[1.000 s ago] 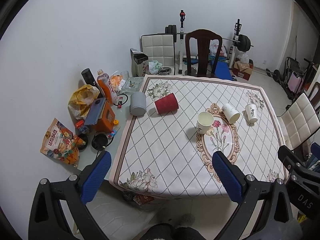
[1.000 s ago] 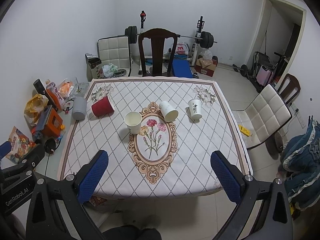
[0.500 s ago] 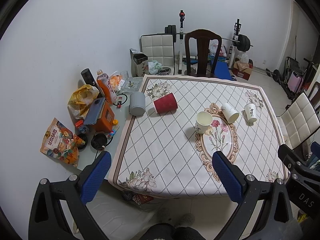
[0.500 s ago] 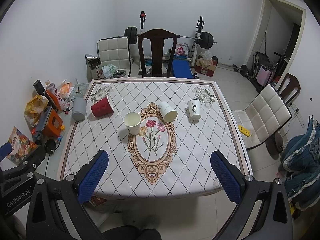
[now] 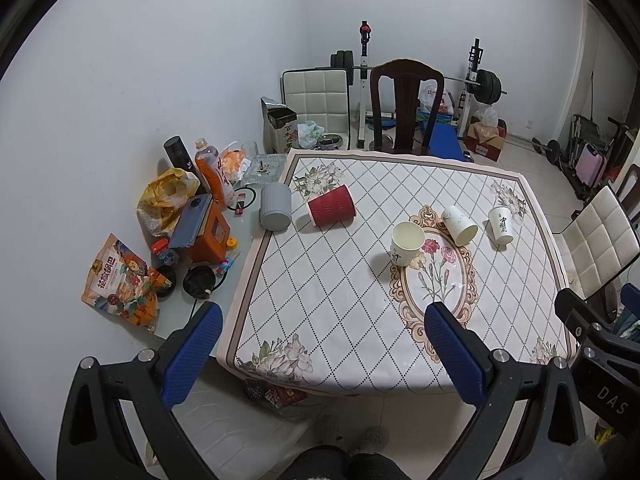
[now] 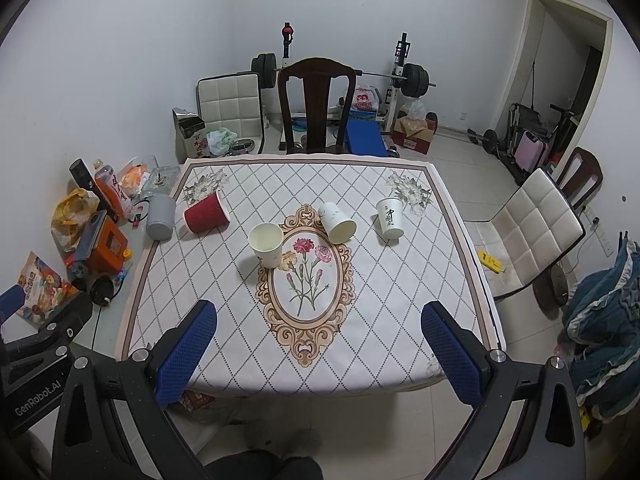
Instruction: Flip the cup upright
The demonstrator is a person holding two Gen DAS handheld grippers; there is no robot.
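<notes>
**Both grippers spread wide, empty, held back from the table**

Left gripper [image 5: 320, 344]: blue-padded fingers [image 5: 194, 352] stand far apart, nothing between them, touching nothing. They hang over the near edge of the table [image 5: 328, 300], on its left side.

Right gripper [image 6: 318, 344]: fingers [image 6: 450, 350] equally wide apart, empty, no contact. They frame the near edge of the table, centred on the floral oval of the cloth.

Cups on the table, all well apart from both grippers:
- Red ribbed cup [image 5: 331, 211] lies on its side near the far left corner, mouth toward the centre of the table.
- Grey cup [image 5: 275, 212] just beside it on the left, at the cloth's edge; looks mouth-down.
- Cream cup [image 5: 407, 243] stands upright, mouth up, at the left rim of the oval.
- White cup [image 5: 460, 225] lies tipped on its side at the oval's far rim, mouth toward the camera.
- White cup with black characters [image 5: 501, 225] stands inverted, right of the tipped one.

Clutter of snack bags and bottles [image 5: 208, 176] sits left of the cloth.
</notes>
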